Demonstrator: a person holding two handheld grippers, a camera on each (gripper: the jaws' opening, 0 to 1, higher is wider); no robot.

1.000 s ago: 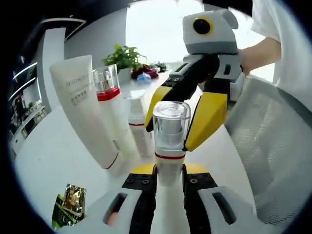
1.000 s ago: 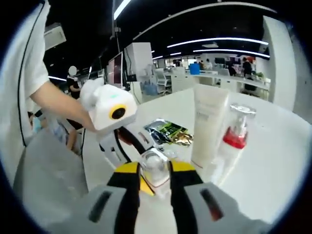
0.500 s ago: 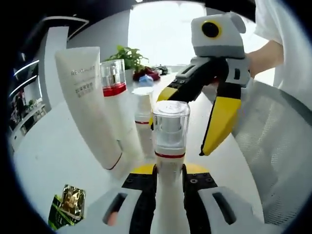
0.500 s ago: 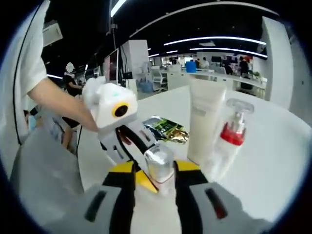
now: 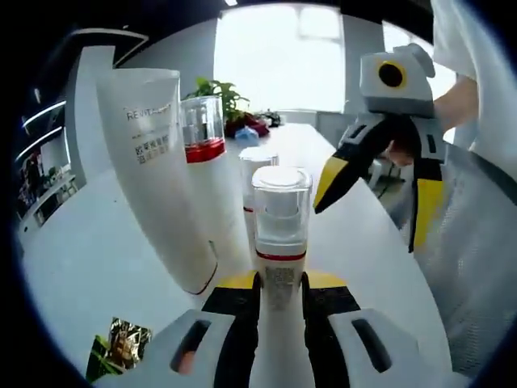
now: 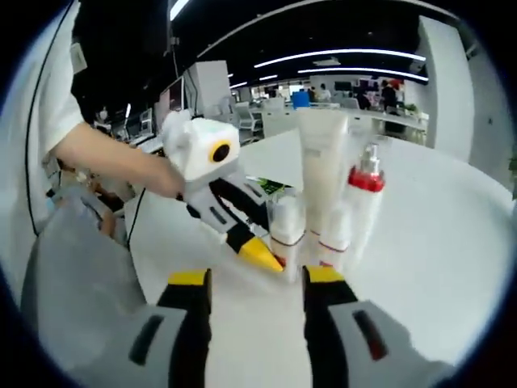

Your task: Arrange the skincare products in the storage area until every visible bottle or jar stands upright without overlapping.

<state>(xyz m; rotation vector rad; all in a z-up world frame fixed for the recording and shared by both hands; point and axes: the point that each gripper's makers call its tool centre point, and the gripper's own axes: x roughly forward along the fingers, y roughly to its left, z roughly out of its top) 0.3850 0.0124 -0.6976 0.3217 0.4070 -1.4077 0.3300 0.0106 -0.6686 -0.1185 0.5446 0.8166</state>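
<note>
Four things standing close together on white counter (image 5: 89, 267). Left tongs (image 5: 279, 295) squeezing small pump bottle (image 5: 281, 218), upright beside big tube (image 5: 161, 162). Right tongs (image 6: 252, 283) hanging wide open, holding nothing. Should let go slowly, straight back, not bumping tube.

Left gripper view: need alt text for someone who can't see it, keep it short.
The left hand-held gripper is shut on a small pump bottle with a clear cap, held upright over a white table. Beside it stand a tall white tube, a red-collared bottle and another small bottle. The right hand-held gripper hangs open at right; a foil sachet lies lower left.
</note>
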